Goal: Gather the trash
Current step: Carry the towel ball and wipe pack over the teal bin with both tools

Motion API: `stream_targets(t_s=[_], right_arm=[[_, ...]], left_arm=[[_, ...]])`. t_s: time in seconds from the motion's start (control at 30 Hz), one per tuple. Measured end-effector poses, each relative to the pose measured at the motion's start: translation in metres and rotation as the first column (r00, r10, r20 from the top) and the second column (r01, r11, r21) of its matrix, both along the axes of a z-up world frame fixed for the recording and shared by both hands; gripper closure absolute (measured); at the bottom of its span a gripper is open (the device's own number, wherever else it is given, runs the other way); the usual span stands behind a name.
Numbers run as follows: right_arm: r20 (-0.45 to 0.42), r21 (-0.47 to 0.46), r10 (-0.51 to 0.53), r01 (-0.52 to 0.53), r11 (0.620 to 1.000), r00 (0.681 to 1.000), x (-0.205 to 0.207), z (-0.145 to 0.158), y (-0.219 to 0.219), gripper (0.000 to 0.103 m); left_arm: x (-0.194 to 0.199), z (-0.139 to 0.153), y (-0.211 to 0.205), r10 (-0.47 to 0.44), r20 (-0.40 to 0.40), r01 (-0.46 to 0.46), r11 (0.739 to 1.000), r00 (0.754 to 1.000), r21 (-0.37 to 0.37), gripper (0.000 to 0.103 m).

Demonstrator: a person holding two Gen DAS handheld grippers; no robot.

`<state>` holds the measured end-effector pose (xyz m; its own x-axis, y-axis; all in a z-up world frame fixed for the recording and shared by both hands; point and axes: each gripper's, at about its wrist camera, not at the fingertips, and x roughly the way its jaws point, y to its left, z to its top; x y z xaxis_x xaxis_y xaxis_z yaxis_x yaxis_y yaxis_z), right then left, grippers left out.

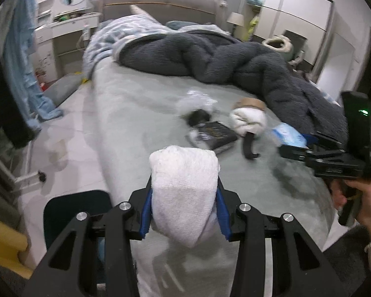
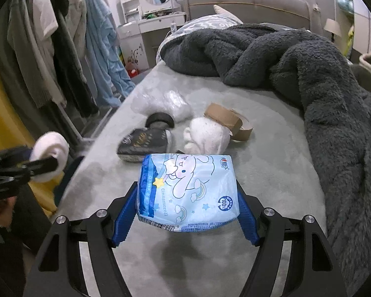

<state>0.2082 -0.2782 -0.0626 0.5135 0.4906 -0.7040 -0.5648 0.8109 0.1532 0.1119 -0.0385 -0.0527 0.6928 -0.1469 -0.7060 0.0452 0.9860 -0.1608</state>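
My left gripper (image 1: 184, 198) is shut on a white paper roll (image 1: 184, 188) and holds it above the bed's near edge; it also shows in the right wrist view (image 2: 49, 160). My right gripper (image 2: 188, 195) is shut on a blue tissue pack (image 2: 188, 190) printed with a cartoon dog, just above the grey bed cover (image 2: 272, 173). Beyond it lie a black pouch (image 2: 143, 143), a black roll (image 2: 160, 120), a crumpled clear plastic bag (image 2: 160, 102), a white wad (image 2: 206, 136) and a brown tape roll (image 2: 232, 121).
A dark fluffy blanket (image 2: 321, 79) covers the bed's far and right side. Clothes hang on a rack (image 2: 61, 49) at the left. A dark bin (image 1: 76, 212) stands on the floor by the bed, left of my left gripper.
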Motion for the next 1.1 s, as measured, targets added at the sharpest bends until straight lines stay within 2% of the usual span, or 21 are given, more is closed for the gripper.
stream_targets(t_s=[0.23, 0.4, 0.53, 0.83, 1.1], right_arm=[[0.004, 0.01, -0.02, 0.02, 1.0, 1.0, -0.008, 0.016, 0.026, 0.03], [0.026, 0.05, -0.006, 0.004, 0.999, 1.0, -0.011, 0.036, 0.061, 0.03], [0.023, 0.049, 0.027, -0.028, 0.998, 0.999, -0.012, 0.041, 0.094, 0.03], [-0.005, -0.021, 0.16, -0.16, 0.987, 0.987, -0.019, 0.027, 0.179, 0.03], [-0.066, -0.068, 0.257, -0.261, 0.963, 0.964, -0.029, 0.003, 0.246, 0.03]], left_arm=[[-0.004, 0.006, 0.031, 0.057, 0.002, -0.057, 0.998, 0.998, 0.014, 0.057], [-0.002, 0.008, 0.063, 0.12, 0.005, -0.12, 0.993, 0.993, 0.003, 0.057], [0.0, 0.004, 0.096, 0.181, -0.019, -0.181, 0.983, 0.983, 0.0, 0.056], [0.0, -0.046, 0.155, 0.264, -0.164, -0.272, 0.962, 0.95, -0.027, 0.056], [-0.002, -0.094, 0.183, 0.274, -0.312, -0.299, 0.954, 0.91, -0.034, 0.056]])
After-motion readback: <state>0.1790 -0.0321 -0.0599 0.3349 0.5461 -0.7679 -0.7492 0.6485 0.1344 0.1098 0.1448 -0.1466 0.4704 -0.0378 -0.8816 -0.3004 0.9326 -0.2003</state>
